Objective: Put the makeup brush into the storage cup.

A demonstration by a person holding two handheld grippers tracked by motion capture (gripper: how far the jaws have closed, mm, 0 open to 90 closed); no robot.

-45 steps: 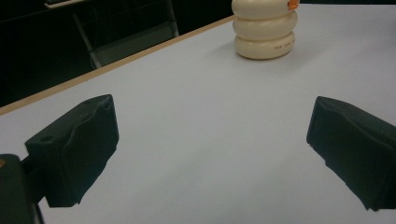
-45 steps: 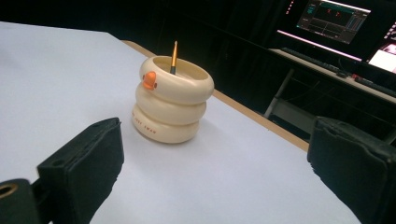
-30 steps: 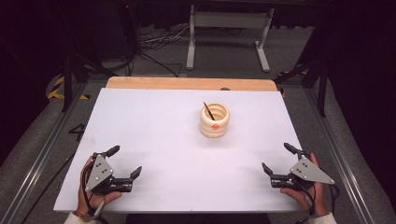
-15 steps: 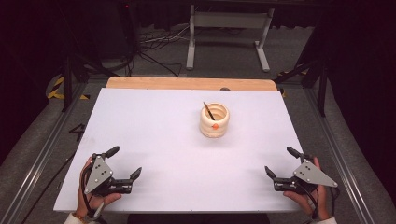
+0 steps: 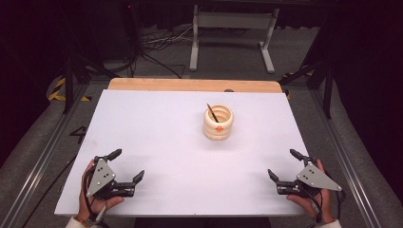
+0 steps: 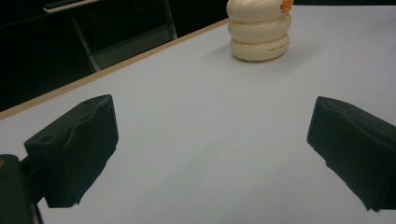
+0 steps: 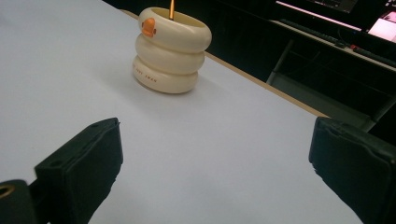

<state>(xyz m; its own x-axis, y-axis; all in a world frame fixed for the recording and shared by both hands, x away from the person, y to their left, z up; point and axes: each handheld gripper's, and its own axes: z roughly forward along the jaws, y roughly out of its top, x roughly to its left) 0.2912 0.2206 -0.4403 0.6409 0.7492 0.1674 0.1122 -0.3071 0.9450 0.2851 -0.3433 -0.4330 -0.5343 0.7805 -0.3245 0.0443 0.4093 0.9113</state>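
In the high view the cream ringed holder (image 5: 218,122) stands upright a little right of the frame's centre, on the white table (image 5: 157,142), with a thin dark-tipped stick (image 5: 212,113) leaning out of its mouth toward the upper left. Both grippers sit low in the frame, well apart from it: the left gripper (image 5: 127,167) at the lower left corner, the right gripper (image 5: 283,165) at the lower right. From either one the holder lies up the frame and inward, toward the middle; the right gripper looks somewhat the nearer, so a reach from that side would likely be the shorter. The holder's long axis is vertical, three stacked rings, with an orange mark (image 7: 148,26) on the top ring. In the left gripper view the holder (image 6: 259,29) shows at the upper right, far beyond the jaws; in the right gripper view it (image 7: 170,50) sits at the upper left, with the stick (image 7: 172,9) rising from it. Both grippers are spread wide and empty, jaws far apart over bare table, touching nothing.
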